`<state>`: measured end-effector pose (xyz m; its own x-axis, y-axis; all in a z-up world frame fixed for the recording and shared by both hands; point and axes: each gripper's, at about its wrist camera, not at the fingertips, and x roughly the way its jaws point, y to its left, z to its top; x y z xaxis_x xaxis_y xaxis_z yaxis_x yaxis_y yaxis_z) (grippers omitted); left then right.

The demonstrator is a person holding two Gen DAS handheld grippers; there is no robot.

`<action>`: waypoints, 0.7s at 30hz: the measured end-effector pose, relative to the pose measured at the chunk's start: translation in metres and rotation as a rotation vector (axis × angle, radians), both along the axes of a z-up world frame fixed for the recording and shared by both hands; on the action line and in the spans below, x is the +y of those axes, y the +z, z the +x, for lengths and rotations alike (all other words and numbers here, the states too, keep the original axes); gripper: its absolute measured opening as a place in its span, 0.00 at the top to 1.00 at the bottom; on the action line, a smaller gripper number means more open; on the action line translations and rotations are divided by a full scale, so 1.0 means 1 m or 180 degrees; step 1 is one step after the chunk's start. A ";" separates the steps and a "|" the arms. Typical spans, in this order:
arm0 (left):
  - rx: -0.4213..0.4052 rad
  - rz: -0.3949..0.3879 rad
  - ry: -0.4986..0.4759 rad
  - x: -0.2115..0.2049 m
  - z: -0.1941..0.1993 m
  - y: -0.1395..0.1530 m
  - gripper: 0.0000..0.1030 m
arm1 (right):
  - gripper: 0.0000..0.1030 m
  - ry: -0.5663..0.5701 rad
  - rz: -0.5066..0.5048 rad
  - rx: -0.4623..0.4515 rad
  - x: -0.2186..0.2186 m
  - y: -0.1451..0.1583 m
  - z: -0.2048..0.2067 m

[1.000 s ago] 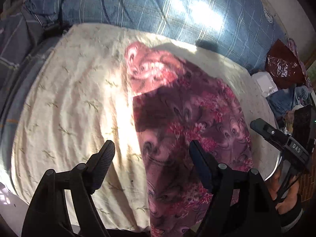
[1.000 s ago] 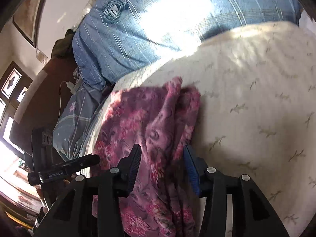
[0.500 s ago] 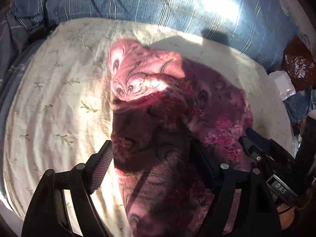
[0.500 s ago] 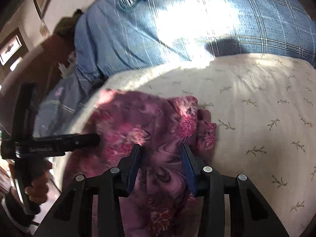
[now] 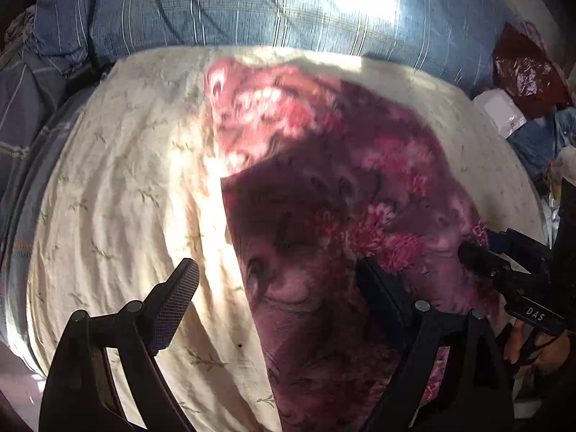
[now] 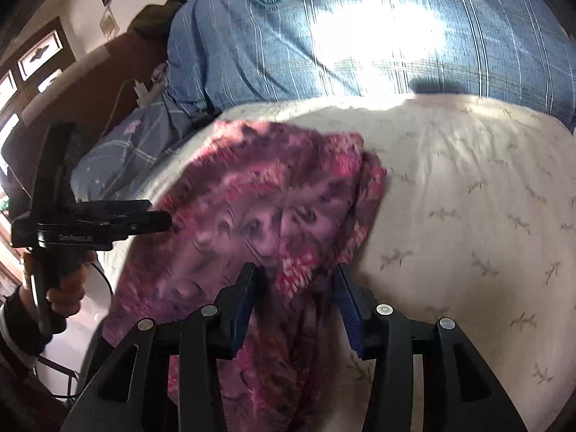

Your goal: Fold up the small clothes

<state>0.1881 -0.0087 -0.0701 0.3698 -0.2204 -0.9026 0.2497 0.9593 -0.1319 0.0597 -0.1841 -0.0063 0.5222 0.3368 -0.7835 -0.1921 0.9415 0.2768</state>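
Observation:
A pink and purple floral garment (image 5: pixel 324 198) lies spread on a cream sheet (image 5: pixel 118 187), reaching from the far middle to the near edge; it also shows in the right wrist view (image 6: pixel 259 208). My left gripper (image 5: pixel 277 280) is open wide, its jaws astride the garment's near left edge. My right gripper (image 6: pixel 293 280) has its jaws partly closed around a bunched fold of the garment at its near right side. In the left wrist view the right gripper (image 5: pixel 504 270) touches the garment's right edge. In the right wrist view the left gripper (image 6: pixel 108 223) is at the garment's left.
A blue striped pillow (image 5: pixel 252 3) lies along the back of the cream sheet. Bags and loose clothes (image 5: pixel 522 72) are piled at the right. A dark wooden headboard and window (image 6: pixel 54 72) are at the left in the right wrist view.
The garment has been pulled flatter and spread out toward the near edge. My left gripper drew back and stays open. My right gripper moved with the fold between its jaws.

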 end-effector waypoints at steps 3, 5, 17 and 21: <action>0.0034 -0.0201 0.0242 0.012 0.000 -0.010 0.00 | 0.47 -0.0174 0.0117 -0.0074 -0.004 -0.003 -0.001; 0.0120 -0.0285 0.0314 0.019 0.000 -0.005 0.00 | 0.47 -0.0215 0.0038 -0.0033 -0.002 0.003 -0.002; -0.0044 -0.0112 0.0184 0.026 -0.048 0.003 0.00 | 0.46 0.0167 -0.0045 -0.0150 0.018 0.016 -0.032; 0.0079 -0.0333 0.0263 0.037 -0.043 0.004 0.00 | 0.47 0.0135 -0.0028 0.0025 0.017 0.014 -0.026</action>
